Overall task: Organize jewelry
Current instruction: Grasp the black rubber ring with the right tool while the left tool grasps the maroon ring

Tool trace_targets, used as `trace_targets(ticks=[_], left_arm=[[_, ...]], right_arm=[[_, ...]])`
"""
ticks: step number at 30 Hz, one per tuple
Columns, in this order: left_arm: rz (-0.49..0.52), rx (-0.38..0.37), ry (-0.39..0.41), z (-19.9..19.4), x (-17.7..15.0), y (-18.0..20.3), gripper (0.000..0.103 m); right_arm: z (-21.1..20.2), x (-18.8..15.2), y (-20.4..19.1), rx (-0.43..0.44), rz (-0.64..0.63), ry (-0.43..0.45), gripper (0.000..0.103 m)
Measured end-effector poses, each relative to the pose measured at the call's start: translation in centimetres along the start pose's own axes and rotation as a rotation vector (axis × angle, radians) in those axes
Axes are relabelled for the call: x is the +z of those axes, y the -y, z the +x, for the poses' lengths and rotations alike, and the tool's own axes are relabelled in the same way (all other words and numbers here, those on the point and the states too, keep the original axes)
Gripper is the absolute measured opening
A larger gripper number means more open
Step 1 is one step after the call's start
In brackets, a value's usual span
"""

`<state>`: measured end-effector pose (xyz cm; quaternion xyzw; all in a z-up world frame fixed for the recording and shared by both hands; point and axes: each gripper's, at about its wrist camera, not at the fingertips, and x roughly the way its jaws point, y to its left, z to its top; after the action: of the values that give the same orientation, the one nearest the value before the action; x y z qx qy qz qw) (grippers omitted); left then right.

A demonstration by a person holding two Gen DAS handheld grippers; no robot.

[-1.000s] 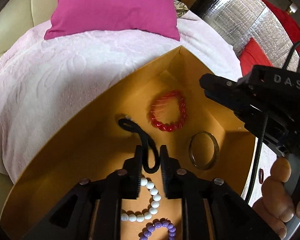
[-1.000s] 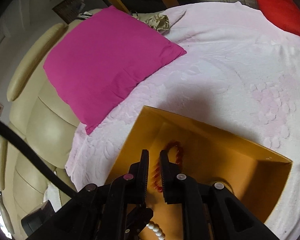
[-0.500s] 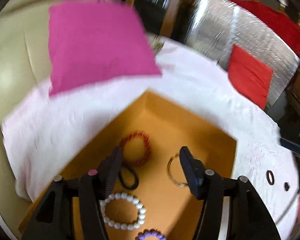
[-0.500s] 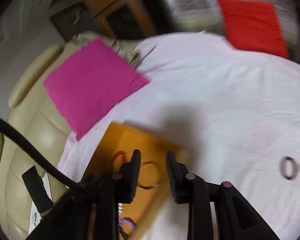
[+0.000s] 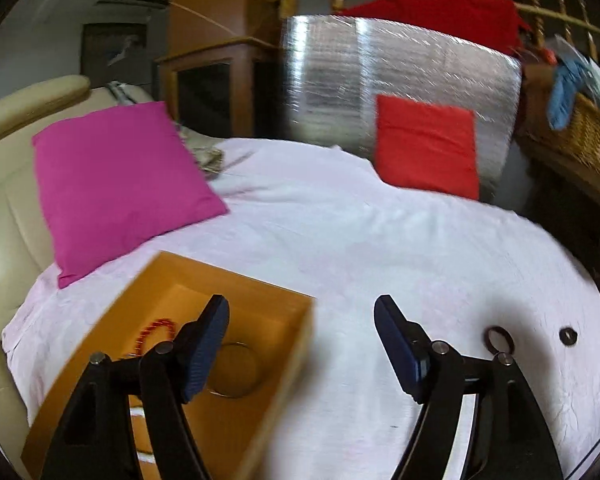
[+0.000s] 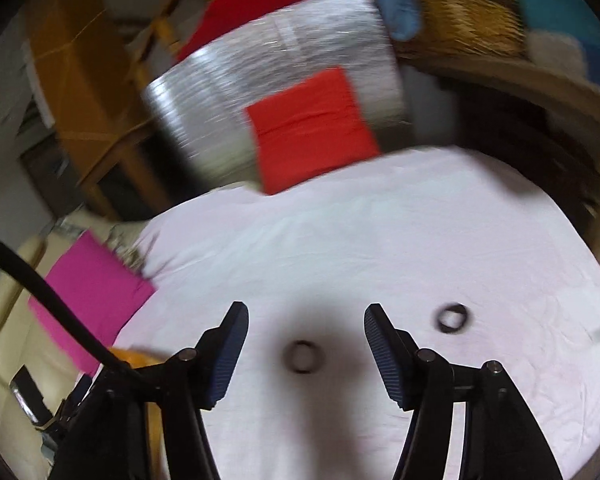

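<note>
An orange box point(image 5: 296, 312) lies on a pale pink blanket point(image 5: 340, 240). Inside it I see a red bead bracelet point(image 5: 156, 330) and a thin metal bangle point(image 5: 236, 372). My left gripper point(image 5: 302, 344) is open and empty, above the box's right wall. Two dark rings lie on the blanket to the right: a larger ring point(image 5: 498, 338) and a smaller ring point(image 5: 568, 336). In the right wrist view my right gripper point(image 6: 304, 340) is open and empty, with the larger ring point(image 6: 304, 356) between its fingers' line and the other ring point(image 6: 452, 318) to the right.
A magenta cushion point(image 5: 116, 184) leans on a cream sofa point(image 5: 4, 216) at the left. A red cushion point(image 5: 428, 148) rests against a silver padded panel point(image 5: 380, 80) at the back. A wicker basket point(image 5: 580, 136) stands at the far right.
My left gripper let go of a black band in the box, opened wide and swung right. My right gripper opened and moved right over the rings on the blanket.
</note>
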<state>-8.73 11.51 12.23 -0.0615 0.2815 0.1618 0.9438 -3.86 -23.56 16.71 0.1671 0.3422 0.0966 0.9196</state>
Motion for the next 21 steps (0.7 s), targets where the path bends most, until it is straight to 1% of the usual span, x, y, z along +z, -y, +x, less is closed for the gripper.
trace_targets(ticks=[1, 4, 8, 9, 10, 11, 13, 18, 20, 21], left_arm=[[0.019, -0.005, -0.007, 0.3, -0.1, 0.9, 0.076], [0.066, -0.015, -0.023, 0.7, -0.5, 3.5, 0.076], [0.097, -0.051, -0.058, 1.8, -0.9, 6.7, 0.076], [0.101, -0.069, -0.073, 2.3, -1.0, 7.5, 0.076], [0.106, -0.084, -0.086, 2.8, -1.1, 8.4, 0.076], [0.112, -0.098, -0.096, 3.0, -1.3, 9.0, 0.076], [0.118, -0.139, -0.123, 3.8, -1.6, 10.5, 0.076], [0.136, -0.253, -0.187, 6.1, -1.9, 14.0, 0.076], [0.144, -0.281, -0.199, 6.7, -1.9, 14.8, 0.076], [0.153, -0.29, -0.207, 7.1, -1.9, 15.2, 0.076]], right_arm=[[0.2, -0.4, 2.3, -0.014, 0.046, -0.006, 0.064], [1.0, -1.0, 7.6, -0.054, 0.154, -0.021, 0.064], [3.2, -2.0, 12.4, -0.092, 0.273, -0.052, 0.064], [3.9, -2.1, 13.4, -0.105, 0.296, -0.069, 0.061], [4.3, -2.2, 14.4, -0.109, 0.309, -0.084, 0.053], [5.3, -2.2, 15.2, -0.107, 0.324, -0.112, 0.05], [6.7, -1.9, 16.0, -0.104, 0.334, -0.134, 0.046], [10.1, -1.5, 16.8, -0.133, 0.325, -0.153, 0.043], [11.2, -1.7, 16.9, -0.142, 0.299, -0.149, 0.042], [11.9, -1.7, 16.9, -0.163, 0.284, -0.152, 0.042]])
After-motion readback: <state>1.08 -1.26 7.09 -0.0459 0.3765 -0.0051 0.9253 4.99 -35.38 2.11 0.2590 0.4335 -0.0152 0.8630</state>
